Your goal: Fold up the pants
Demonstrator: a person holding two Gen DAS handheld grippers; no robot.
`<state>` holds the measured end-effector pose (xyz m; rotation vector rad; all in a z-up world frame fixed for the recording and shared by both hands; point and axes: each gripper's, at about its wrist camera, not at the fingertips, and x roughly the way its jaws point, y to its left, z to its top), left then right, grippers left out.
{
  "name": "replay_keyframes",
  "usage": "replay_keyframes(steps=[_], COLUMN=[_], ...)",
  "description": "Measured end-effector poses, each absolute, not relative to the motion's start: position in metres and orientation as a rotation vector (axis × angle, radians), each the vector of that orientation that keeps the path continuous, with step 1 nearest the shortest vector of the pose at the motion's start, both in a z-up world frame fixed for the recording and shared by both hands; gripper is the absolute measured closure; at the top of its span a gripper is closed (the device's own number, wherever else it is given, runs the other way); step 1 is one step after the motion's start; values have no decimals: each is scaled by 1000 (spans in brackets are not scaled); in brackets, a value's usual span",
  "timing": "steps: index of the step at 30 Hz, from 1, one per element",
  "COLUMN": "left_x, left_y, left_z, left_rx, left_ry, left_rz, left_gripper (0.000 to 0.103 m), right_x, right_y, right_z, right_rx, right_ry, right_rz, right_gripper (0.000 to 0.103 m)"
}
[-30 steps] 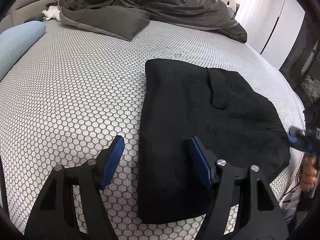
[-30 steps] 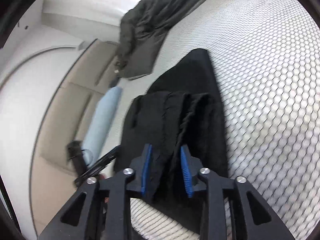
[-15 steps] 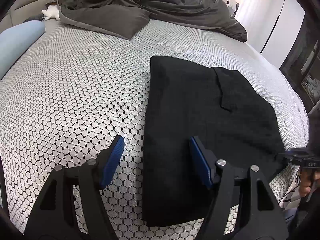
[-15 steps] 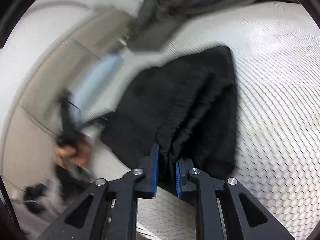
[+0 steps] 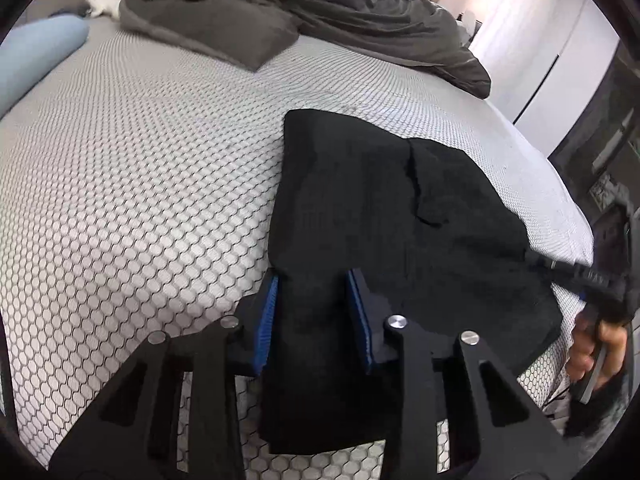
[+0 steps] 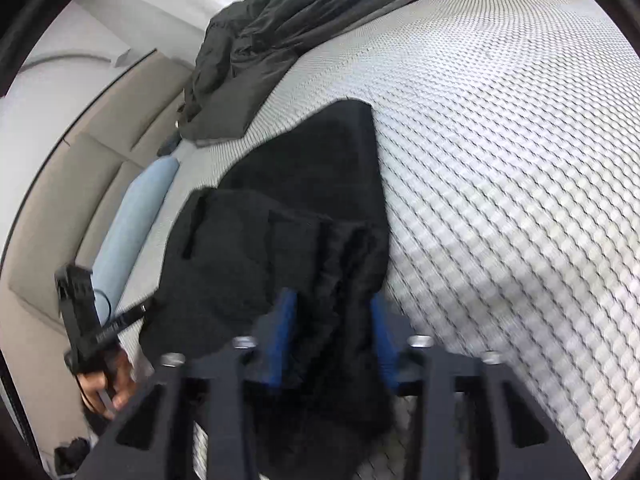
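Observation:
Black pants [image 5: 380,208] lie folded on the honeycomb-patterned bed sheet [image 5: 140,200]. My left gripper [image 5: 314,312] is at their near left corner. Its jaws are closing, and the folded edge bunches up between the blue pads. In the right wrist view the pants [image 6: 304,184] run away from me, with a gathered end caught between the pads of my right gripper [image 6: 332,340]. Those jaws are opening, and cloth still fills the gap and hangs below the fingers. A hand [image 5: 596,344] holds the right gripper at the bed's right edge.
A dark grey duvet [image 5: 300,8] is heaped across the far side of the bed. A pale blue bolster [image 5: 36,52] lies at the left by the beige headboard [image 6: 80,184]. White cupboard doors [image 5: 560,60] stand past the far right corner.
My left jaws have narrowed from wide apart onto the pants' near left edge. My right gripper has swung round and its pads stand wider than half a second ago, with cloth still between them.

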<state>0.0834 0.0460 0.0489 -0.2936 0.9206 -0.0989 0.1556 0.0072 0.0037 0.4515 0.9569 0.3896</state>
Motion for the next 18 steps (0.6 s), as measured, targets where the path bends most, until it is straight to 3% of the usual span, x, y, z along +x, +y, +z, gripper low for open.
replay_keyframes(steps=[7,9,10,12,18], left_x=[70,54,50,48,56], left_y=[29,26,22,7,-56], left_z=[67,76,79,78,50], left_rx=[-107,-60,-61,-73,99], left_ry=[862,795,773,768,876], left_rz=[-74,-117,-144,-215,-361], left_gripper=[72,64,55,48,45], right_x=[139,117,106,98,111], right_y=[-4,2,10,35,118], right_z=[25,46,53,54,8], right_rx=[263,169,138,132,-13], right_ry=[899,805,774,800,955], right_rz=[227,224,266,387,536], right_gripper=[75,75,74,68,68])
